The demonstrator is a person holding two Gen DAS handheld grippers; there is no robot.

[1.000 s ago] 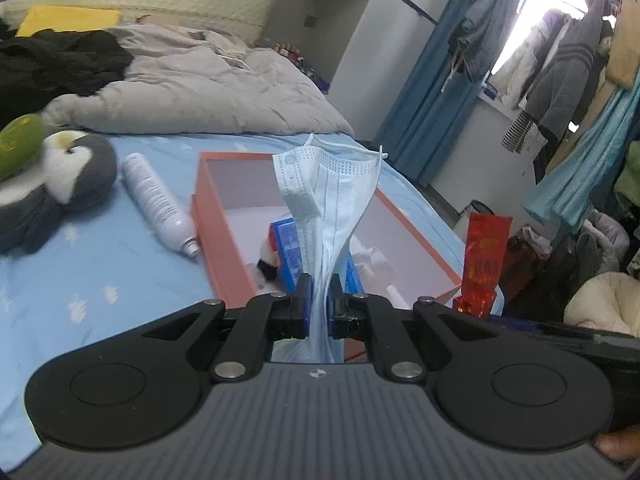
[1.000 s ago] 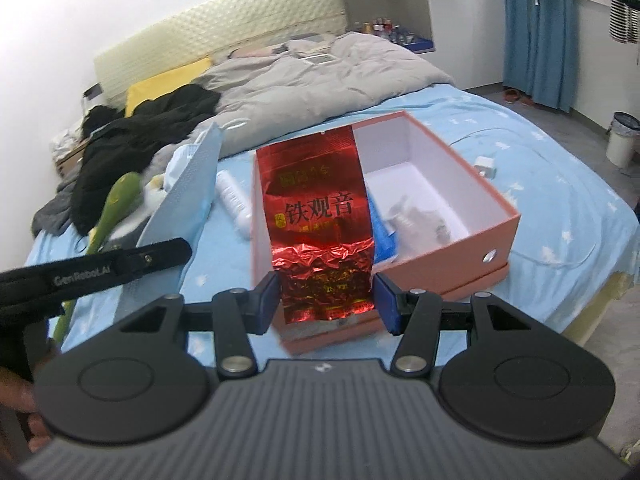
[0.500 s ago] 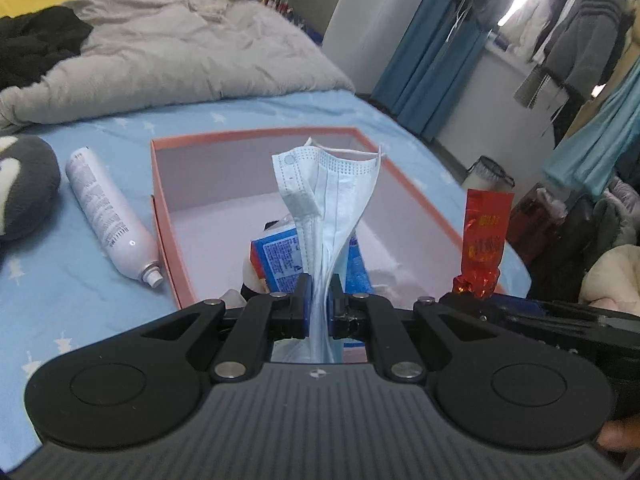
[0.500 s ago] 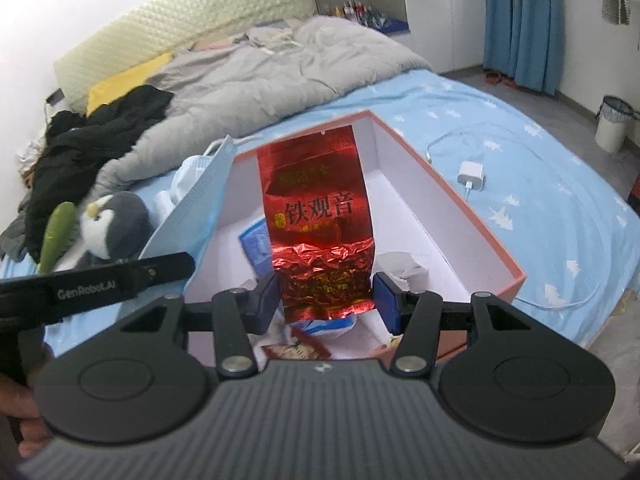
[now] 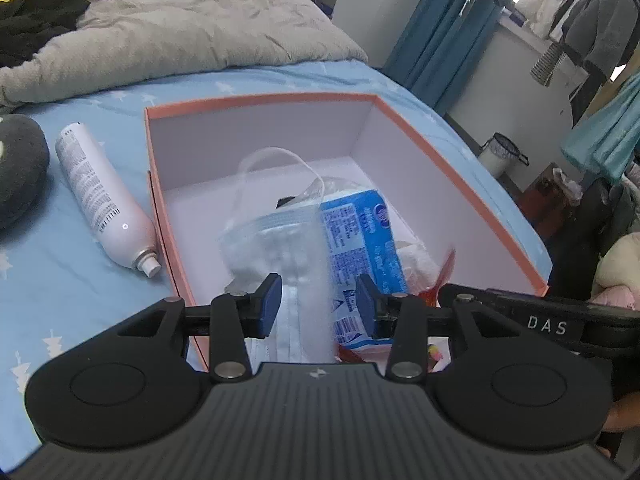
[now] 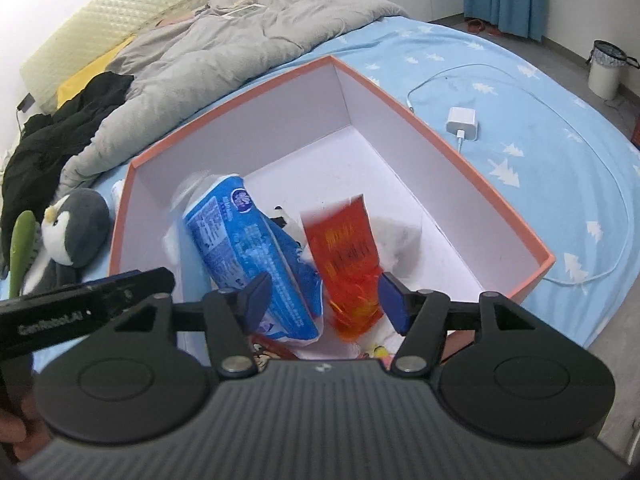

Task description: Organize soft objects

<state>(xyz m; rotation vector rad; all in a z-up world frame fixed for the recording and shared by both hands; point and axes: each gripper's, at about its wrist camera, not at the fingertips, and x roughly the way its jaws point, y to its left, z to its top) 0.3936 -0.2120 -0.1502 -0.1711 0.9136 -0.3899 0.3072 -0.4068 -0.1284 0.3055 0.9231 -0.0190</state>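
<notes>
The left gripper (image 5: 316,300) has its jaws about half spread, having just been opening, and the pale blue face mask (image 5: 276,248) between them is blurred and touches neither pad, so it looks released and dropping. The right gripper (image 6: 320,300) likewise stands parted, its jaws having just widened, with the red foil tea packet (image 6: 344,264) smeared by motion between the pads and apparently loose.

Both gripper heads tilt down over the near end of the orange box (image 5: 256,100), which explains the letting go: the 2 soft items fall straight into the white interior, onto a blue tissue pack (image 6: 248,248) already lying there.

The far half of the box floor is bare, so room remains for more. Its walls stand high all round, and the near rim sits just below the jaws, an edge to clear on withdrawal.

Outside on the bed, a white spray can (image 5: 104,200) lies just left of the box and a plush penguin (image 6: 74,232) beyond it. A charger (image 6: 462,122) lies to the right.
</notes>
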